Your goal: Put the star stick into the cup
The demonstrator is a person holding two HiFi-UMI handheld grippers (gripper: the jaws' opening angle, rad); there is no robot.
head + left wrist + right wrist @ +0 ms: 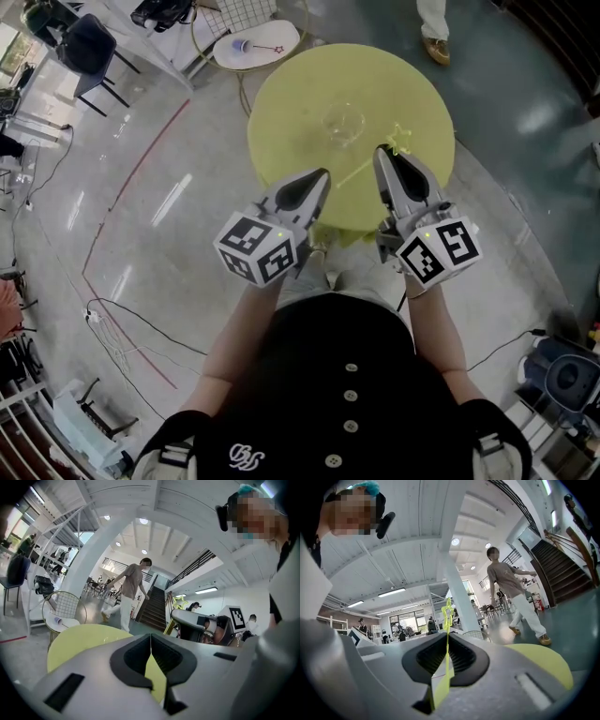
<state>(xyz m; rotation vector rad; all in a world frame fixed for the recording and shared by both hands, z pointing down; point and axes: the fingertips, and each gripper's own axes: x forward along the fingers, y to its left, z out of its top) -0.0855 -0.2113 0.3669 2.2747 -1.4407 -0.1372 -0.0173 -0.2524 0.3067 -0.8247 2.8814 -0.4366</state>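
- your right gripper [387, 161] has its fingers [433, 656] pinched tight on the star stick [447, 620]. the hold is on the shaft, and the star end pokes out past the tips.
- the stick is held over the yellow surface [281, 112], near the clear cup [342, 122] and not yet in it.
- your left gripper [317, 180] carries nothing. its fingers [136, 653] are pressed together, with only a sliver of yellow surface showing behind them.
- handling: the stick looks thin, very light and a bit bendy, so it probably swivels easily in a two-point pinch. a grip on the shaft rather than the star looks right, and that's where you have it.
- the cup looks light too, so a knock on the rim could likely tip or slide it.
- the head view is the only one that shows the cup and where the stick lies relative to it. there the stick almost vanishes against the yellow.
- the right gripper view shows the pinch itself plainly, with the stick running straight between the pads, but no cup.
- the left gripper view catches the star from the side, just beside your right gripper.
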